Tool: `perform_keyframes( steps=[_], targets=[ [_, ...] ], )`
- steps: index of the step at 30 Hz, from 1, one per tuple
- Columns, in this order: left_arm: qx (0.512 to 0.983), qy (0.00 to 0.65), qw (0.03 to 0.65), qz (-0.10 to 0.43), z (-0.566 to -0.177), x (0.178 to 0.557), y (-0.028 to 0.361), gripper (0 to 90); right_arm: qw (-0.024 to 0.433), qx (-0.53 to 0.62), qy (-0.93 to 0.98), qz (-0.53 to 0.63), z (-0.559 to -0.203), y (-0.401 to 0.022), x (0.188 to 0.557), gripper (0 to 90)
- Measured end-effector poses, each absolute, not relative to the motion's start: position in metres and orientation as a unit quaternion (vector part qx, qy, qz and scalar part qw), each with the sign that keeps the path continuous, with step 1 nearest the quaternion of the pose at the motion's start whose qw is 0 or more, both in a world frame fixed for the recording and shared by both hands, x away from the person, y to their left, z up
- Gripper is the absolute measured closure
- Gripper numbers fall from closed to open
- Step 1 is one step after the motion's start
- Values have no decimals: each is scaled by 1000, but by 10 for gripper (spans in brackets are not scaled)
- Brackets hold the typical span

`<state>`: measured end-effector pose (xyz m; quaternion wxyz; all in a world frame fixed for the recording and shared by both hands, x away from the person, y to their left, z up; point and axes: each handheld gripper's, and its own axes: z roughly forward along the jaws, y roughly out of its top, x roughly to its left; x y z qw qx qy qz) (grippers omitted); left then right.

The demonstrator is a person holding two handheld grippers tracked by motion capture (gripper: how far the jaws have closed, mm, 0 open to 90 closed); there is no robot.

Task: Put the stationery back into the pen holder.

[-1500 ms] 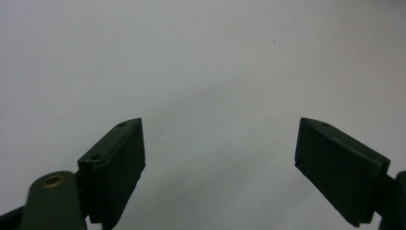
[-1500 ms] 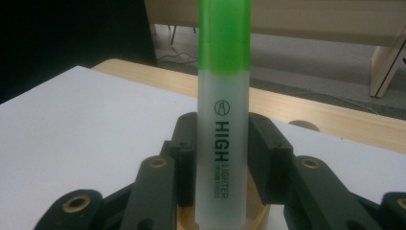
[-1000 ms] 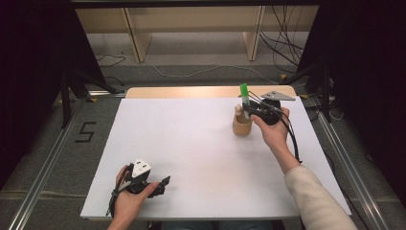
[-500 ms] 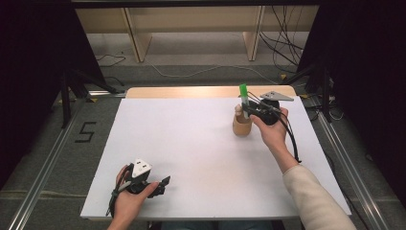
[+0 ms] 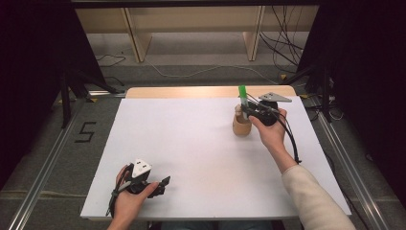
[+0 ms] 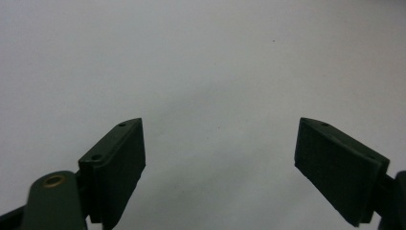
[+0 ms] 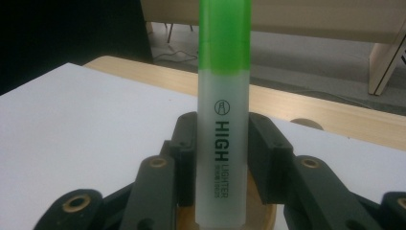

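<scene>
Seen from above: right gripper (image 5: 245, 111) clamped on an upright green-capped highlighter (image 7: 223, 110), its foot standing in a wooden holder (image 5: 242, 125) toward the far right of the white table (image 5: 191, 143). Best kept vertical and released gently only once seated. Left gripper (image 5: 160, 184), well apart from the holder near the front edge, jaws wide and empty.

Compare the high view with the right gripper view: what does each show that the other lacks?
High view alone: the left gripper resting on the white table near its front edge, both forearms, the floor marking. Right gripper view alone: the "HIGH LIGHTER" print on the highlighter and the black fingers pressed on its barrel. Both: the right gripper holding the green-capped highlighter upright over the wooden holder.
</scene>
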<state>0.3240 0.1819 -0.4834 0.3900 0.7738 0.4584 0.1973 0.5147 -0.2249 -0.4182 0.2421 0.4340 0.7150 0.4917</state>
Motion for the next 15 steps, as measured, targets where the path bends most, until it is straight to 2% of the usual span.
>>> perform_keyframes(
  steps=[15],
  targets=[
    [774, 458, 390, 198, -483, 324, 182, 179, 243, 434, 717, 488, -422, -224, 514, 662]
  ],
)
